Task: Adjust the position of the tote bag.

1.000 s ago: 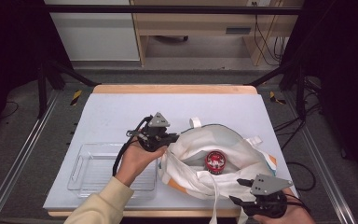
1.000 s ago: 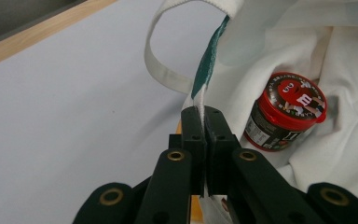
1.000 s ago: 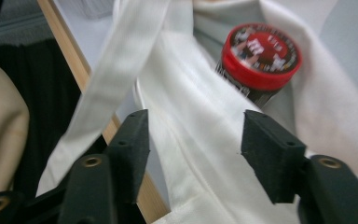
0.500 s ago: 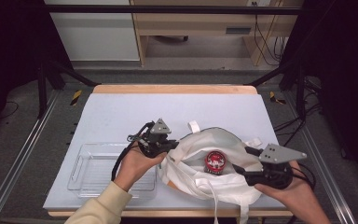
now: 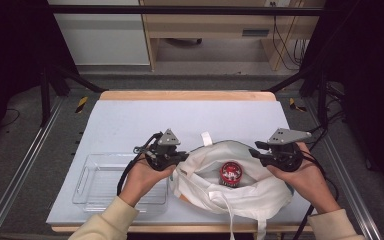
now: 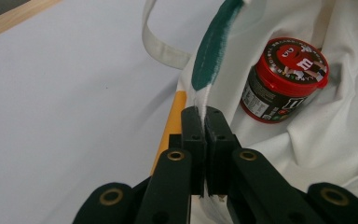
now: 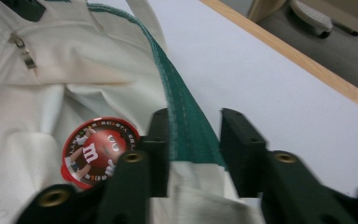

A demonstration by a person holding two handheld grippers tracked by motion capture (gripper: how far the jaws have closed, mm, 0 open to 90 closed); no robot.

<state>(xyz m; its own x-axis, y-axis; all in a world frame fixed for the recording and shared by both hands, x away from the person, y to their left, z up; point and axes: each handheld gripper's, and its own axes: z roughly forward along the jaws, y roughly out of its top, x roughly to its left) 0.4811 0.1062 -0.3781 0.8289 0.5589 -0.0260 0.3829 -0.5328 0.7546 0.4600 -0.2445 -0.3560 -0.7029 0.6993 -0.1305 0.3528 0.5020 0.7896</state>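
- We stood at a pale grey table (image 5: 130, 120) with a two-jaw gripper in each hand, working on a white cloth bag (image 5: 260, 197) that lay near the front edge.
- Our left gripper (image 6: 201, 122) was clamped tight on the bag's left rim, the cloth pinched flat between its jaws.
- Our right gripper (image 7: 193, 140) had its jaws spread, with the green-edged right rim (image 7: 182, 126) lying between them but not pinched.
- Inside the opened bag sat a red-lidded candy tub (image 5: 231, 173), resting on the cloth near the middle of the mouth.
- A clear plastic tray (image 5: 87, 185) lay on the table just left of the bag, under our left forearm.
- We judged the step in hand to be spreading the bag's mouth so the tub could be reached.
- To do it well, we thought the right jaws should close squarely on the green hem, not on loose cloth below it.
- Then both hands should draw apart gently and level, since a sharp tug could tip the tub or slip the left rim free.
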